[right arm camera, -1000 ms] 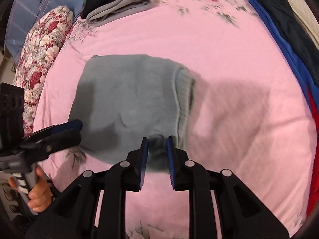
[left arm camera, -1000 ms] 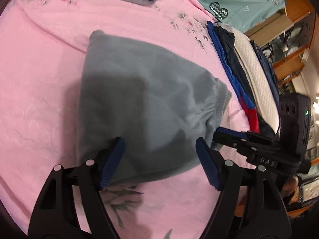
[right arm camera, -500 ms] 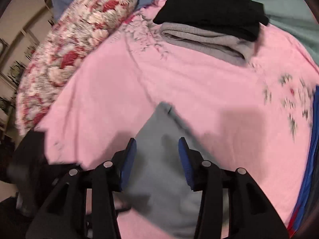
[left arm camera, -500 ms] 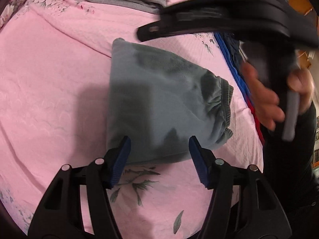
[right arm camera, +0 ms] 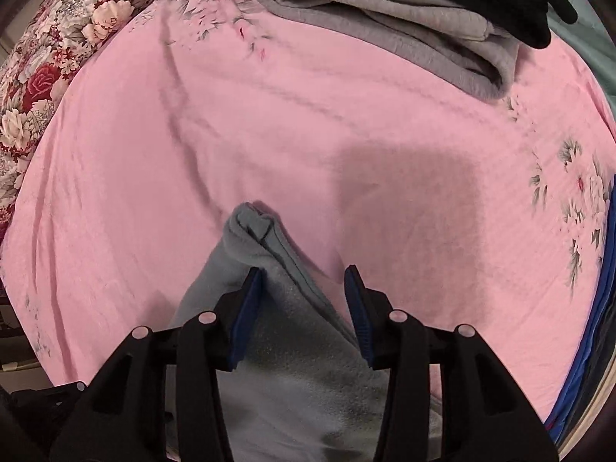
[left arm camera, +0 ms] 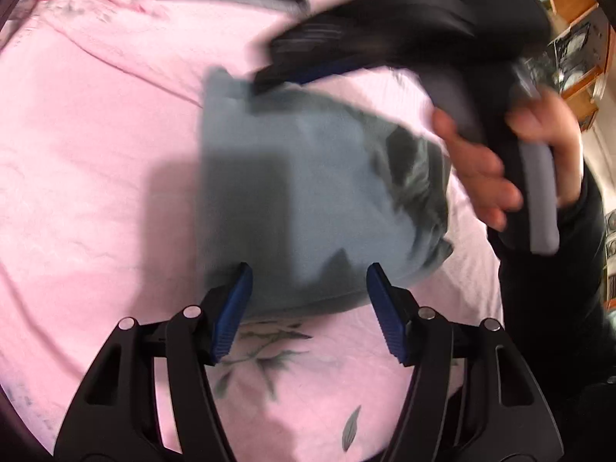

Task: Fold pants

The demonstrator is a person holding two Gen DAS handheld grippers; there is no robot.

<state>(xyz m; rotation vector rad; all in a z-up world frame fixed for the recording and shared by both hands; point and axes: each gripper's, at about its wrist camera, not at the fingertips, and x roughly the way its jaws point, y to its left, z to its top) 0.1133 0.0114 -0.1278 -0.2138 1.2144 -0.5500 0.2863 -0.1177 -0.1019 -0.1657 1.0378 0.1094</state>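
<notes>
A: Where were the pants (left arm camera: 308,208)?
B: On the pink bed (left arm camera: 96,154), folded into a compact grey-blue block, the elastic waistband bunched on its right side.

A: Left tool (left arm camera: 310,310)?
B: Jaws spread wide, straddling the near edge of the block. Gripping nothing.

A: Right tool (right arm camera: 304,308)?
B: Also spread apart, over the far corner (right arm camera: 250,219) of the block. Fabric lay between the fingers, but they weren't pinching it. In the left view it was blurred, with the hand (left arm camera: 500,154) on its handle.

A: Handling?
B: Fleecy, soft, limp. Likely light, with no stiffness; it would sag and unfold if lifted by one layer. Not slippery or fragile.

A: Where to take hold?
B: At a folded edge or corner, pinching through all layers. Avoid the lumpy waistband side. Other folded clothes (right arm camera: 385,11) lay well apart at the head of the bed.
</notes>
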